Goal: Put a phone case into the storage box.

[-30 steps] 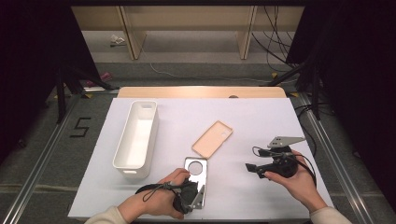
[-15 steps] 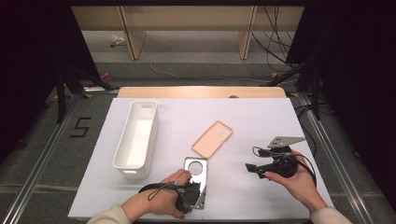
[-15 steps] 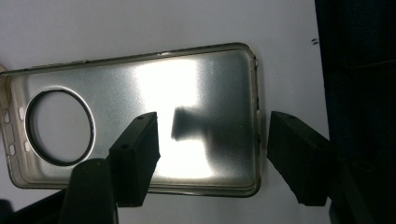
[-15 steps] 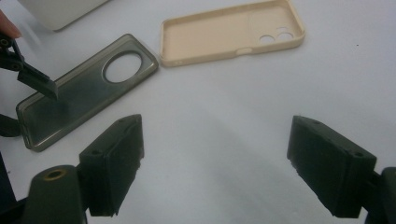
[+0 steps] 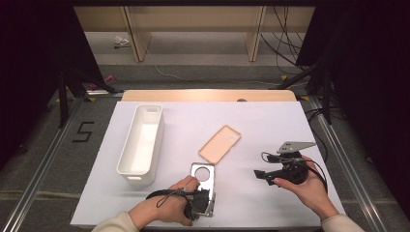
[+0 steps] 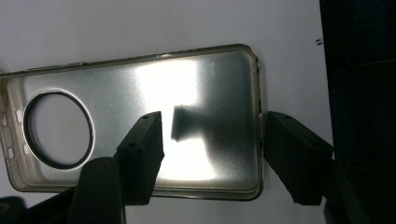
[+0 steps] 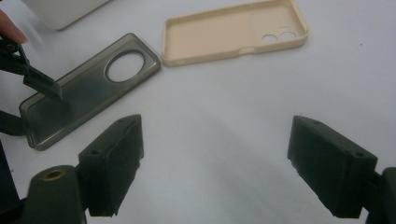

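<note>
A grey translucent phone case with a round camera hole lies open side up near the table's front edge. My left gripper stands over its near end. In the left gripper view one jaw hangs inside the grey case and the other just outside its end wall. The left gripper has just been closing its jaws, with that wall between them, and the inner pad is still well clear of it. A beige case lies farther back. My right gripper rests open to the right, its jaws spread over bare table.
A long white bin stands at the left of the white table. The right gripper view shows the grey case, the beige case and a corner of the bin.
</note>
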Motion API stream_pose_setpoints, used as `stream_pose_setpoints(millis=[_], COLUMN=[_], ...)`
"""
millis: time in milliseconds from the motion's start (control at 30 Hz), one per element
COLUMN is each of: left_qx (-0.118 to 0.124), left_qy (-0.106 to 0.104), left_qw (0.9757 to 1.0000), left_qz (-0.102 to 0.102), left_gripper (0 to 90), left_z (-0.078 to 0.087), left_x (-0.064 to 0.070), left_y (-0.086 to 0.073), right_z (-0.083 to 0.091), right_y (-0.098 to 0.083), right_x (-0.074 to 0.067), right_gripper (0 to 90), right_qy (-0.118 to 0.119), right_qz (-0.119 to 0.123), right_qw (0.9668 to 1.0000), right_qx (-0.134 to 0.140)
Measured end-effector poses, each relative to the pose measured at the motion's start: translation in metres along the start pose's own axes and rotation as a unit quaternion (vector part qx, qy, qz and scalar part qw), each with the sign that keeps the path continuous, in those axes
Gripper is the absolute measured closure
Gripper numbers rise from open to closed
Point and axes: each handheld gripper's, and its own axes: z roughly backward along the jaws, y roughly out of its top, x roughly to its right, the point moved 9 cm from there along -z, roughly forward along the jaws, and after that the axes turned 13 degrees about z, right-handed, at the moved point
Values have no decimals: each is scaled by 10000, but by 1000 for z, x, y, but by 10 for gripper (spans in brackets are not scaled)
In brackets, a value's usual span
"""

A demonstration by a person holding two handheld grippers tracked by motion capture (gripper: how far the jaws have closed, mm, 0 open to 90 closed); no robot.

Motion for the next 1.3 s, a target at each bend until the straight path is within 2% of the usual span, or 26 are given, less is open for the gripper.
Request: stream_pose_setpoints(millis=[167, 300, 433, 567, 733, 833, 867, 1167, 1233, 1300], left_qx=[-41, -83, -128, -128, -175, -149, -139, -110, -105, -109], left_qy=[-163, -233, -225, -315, -365, -321, -285, -321, -285, -295], left_qw=[9998, 9997, 9996, 9994, 9992, 9993, 9994, 9994, 9994, 9994], left_qz=[49, 13, -74, 5, -33, -92, -151, -65, -159, -143], left_gripper=[480, 552, 606, 651, 748, 799, 811, 859, 871, 878], left_z=[1, 1, 2, 2, 2, 3, 3, 4, 4, 4], left_x=[5, 7, 8, 11, 16, 17, 16, 20, 19, 20], left_y=[-1, -1, -1, -2, -3, -3, -3, -4, -3, -4], right_z=[0, -1, -1, -1, -1, -2, -2, -2, -3, -2], right_y=[0, -1, -1, -2, -2, -2, -2, -3, -3, -3], right_x=[0, 0, -1, -1, -1, -2, -2, -2, -2, -2], right_gripper=[193, 193, 193, 193, 193, 193, 193, 193, 193, 193], right_qy=[12, 48, 64, 109, 125, 139, 138, 151, 156, 159], right_qz=[3, -19, -46, -87, -98, -103, -102, -99, -86, -110], right_qw=[10000, 10000, 10000, 9999, 9999, 9998, 9998, 9998, 9998, 9998], right_qx=[-4, -4, -2, -18, -20, -31, -33, -47, -43, -48])
